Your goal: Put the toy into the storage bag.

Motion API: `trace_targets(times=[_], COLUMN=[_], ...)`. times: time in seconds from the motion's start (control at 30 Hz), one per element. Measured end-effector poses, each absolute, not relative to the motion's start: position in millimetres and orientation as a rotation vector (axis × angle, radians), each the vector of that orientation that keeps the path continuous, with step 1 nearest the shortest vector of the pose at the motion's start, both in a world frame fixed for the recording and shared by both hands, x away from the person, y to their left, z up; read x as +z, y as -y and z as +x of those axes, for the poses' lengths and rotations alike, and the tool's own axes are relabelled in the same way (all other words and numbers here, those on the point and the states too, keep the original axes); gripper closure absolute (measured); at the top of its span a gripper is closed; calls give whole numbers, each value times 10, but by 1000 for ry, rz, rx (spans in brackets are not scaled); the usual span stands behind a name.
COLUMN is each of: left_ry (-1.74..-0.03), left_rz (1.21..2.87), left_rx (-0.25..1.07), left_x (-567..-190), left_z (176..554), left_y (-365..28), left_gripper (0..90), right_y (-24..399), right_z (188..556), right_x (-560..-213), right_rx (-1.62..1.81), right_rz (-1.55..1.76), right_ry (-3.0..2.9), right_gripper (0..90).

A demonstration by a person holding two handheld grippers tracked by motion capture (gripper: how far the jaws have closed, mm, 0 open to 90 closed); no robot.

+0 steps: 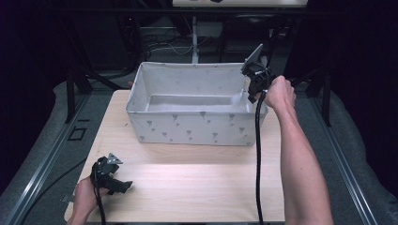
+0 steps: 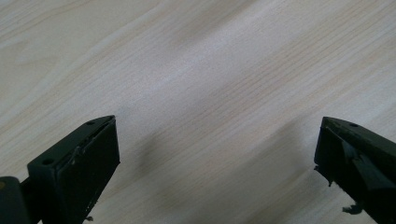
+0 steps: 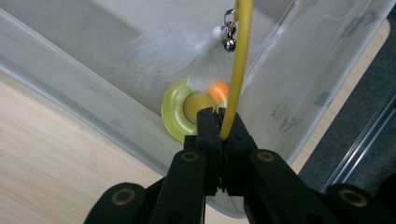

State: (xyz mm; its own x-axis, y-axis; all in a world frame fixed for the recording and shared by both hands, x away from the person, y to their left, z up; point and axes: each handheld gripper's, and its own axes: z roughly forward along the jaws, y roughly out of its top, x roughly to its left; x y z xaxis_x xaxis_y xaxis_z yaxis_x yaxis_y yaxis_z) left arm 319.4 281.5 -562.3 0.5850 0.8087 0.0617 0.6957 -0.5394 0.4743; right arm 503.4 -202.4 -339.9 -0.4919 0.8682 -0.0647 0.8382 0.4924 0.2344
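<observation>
the right gripper (image 3: pixel 219 122) is clamping its jaws tight on a yellow wand (image 3: pixel 239 65) with white feathers (image 3: pixel 173 49) over the grey fabric bin (image 1: pixel 187 129), while the left gripper (image 2: pixel 217 154) is resting wide open and empty above the wooden table (image 1: pixel 187 183).

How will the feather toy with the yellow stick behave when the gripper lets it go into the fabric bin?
The yellow stick looks thin, so it probably flexes and swings. The white feather seems very light and should drift. The round yellow base may tip or roll inside the fabric bin.
</observation>
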Motion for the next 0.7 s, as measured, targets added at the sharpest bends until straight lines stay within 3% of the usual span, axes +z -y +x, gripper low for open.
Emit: trace_targets(times=[0.43,0.6,0.7], left_ry=[-1214,-1219,-1212], left_rz=[2409,2414,2417], left_rx=[377,375,381], left_x=[-5622,-5625,-5623], left_z=[3199,3206,3205], left_y=[-2836,-2837,-2827], left_gripper=[1,1,1], right_y=[2047,2113,2159], right_z=[5036,4988,4916], right_x=[-3637,-3536,-3349], right_rx=[259,349,458], right_rz=[1550,1562,1573], right_ry=[-2562,-2533,-2501], right_gripper=[871,809,697])
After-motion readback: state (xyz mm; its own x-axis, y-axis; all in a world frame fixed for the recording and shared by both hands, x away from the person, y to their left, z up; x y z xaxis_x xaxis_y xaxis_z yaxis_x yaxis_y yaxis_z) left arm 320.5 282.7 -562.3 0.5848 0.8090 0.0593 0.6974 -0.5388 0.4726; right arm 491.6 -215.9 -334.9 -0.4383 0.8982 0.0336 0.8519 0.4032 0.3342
